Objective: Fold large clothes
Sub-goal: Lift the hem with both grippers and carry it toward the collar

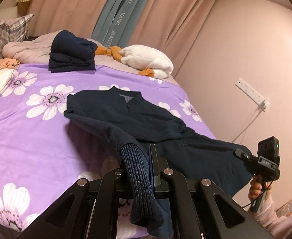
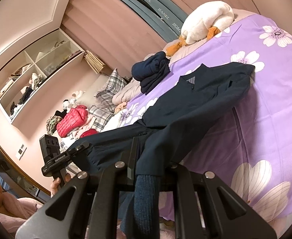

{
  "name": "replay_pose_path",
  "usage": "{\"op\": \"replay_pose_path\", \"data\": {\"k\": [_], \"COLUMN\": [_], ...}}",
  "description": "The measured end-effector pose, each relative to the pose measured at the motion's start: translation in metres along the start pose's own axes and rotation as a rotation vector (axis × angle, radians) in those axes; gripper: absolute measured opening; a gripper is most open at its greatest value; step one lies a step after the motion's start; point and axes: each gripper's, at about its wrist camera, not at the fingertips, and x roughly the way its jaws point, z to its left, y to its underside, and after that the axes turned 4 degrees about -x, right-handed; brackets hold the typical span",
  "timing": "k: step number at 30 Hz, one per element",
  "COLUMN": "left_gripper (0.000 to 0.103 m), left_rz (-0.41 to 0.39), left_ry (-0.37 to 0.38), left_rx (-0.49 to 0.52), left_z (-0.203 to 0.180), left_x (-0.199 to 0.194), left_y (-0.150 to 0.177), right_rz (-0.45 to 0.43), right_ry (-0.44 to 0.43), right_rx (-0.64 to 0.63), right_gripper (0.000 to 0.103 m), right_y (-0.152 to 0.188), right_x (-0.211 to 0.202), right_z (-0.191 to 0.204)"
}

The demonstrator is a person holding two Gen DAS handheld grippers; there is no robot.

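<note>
We hold the navy jacket (image 1: 126,115) off the near edge of the bed (image 1: 26,131): our left gripper (image 1: 146,159) pinches one ribbed cuff (image 1: 138,181), our right gripper (image 2: 146,159) the other cuff (image 2: 144,195). Its collar end lies flat mid-bed. Bare purple sheet spreads on both sides; folded navy clothes (image 1: 72,53) and a white plush toy (image 1: 148,59) sit near the far edge.

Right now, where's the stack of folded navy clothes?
The stack of folded navy clothes sits at the far end of the purple floral bedsheet, beyond the spread dark navy jacket, left of the white plush goose in the left wrist view.
</note>
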Motion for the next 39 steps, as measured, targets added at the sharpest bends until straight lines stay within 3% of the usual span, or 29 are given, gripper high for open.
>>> {"op": "replay_pose_path", "data": {"k": [16,39], "left_gripper": [0.005,0.005], "left_rz": [-0.022,-0.005], "left_ry": [-0.127,-0.179], "left_rx": [0.023,-0.017], "left_z": [0.013,0.041], "left_x": [0.035,0.069], "left_y": [-0.020,-0.056], "right_rz": [-0.035,-0.056], "right_ry": [0.001,0.043], "right_rx": [0.149,0.196], "right_gripper": [0.012,0.013], "right_y": [-0.029,-0.078], "right_x": [0.026,0.060], "right_z": [-0.039,-0.062]}}
